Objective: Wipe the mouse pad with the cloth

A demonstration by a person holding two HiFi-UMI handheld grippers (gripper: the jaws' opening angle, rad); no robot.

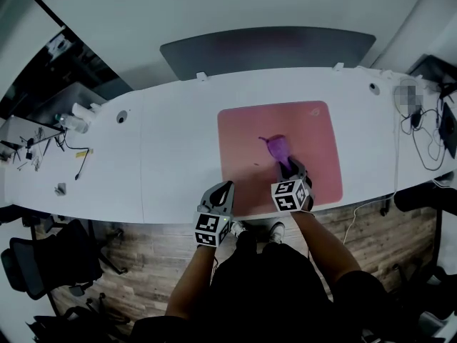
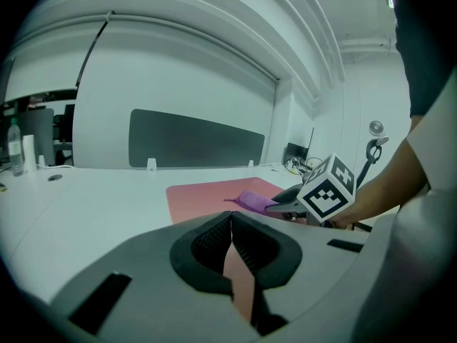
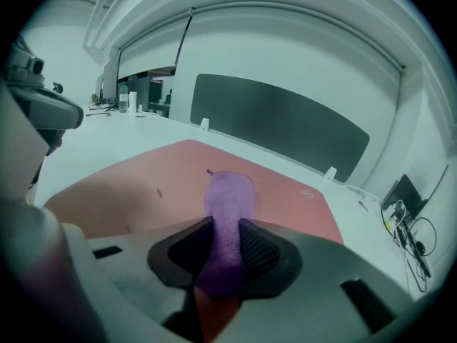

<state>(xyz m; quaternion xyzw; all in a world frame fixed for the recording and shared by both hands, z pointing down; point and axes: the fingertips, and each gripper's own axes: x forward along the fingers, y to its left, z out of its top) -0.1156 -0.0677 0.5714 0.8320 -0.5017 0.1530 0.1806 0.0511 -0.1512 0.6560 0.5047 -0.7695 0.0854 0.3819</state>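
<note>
A pink rectangular mouse pad (image 1: 243,131) lies flat on the long white counter (image 1: 171,141), towards its right half and reaching almost to the near edge. On the pad, right of its middle, lies a small purple cloth (image 1: 277,147), bunched into a narrow strip. The right tool (image 1: 291,167) comes in from the near edge over the pad and pinches the near end of this cloth; in the right gripper view the purple strip (image 3: 230,191) runs out from between the two dark jaws of that tool (image 3: 225,229), and its far end rests on the pink surface (image 3: 143,181). The left tool (image 1: 226,187) is at the near left corner of the pad, by the counter's edge, its jaws pressed together (image 2: 231,217); from its own view the pad (image 2: 203,195), the cloth (image 2: 250,200) and the right tool (image 2: 280,204) lie ahead and to the right. A dark grey divider panel (image 1: 268,48) stands along the counter's far edge, and loose cables (image 1: 428,145) lie at its right end.
</note>
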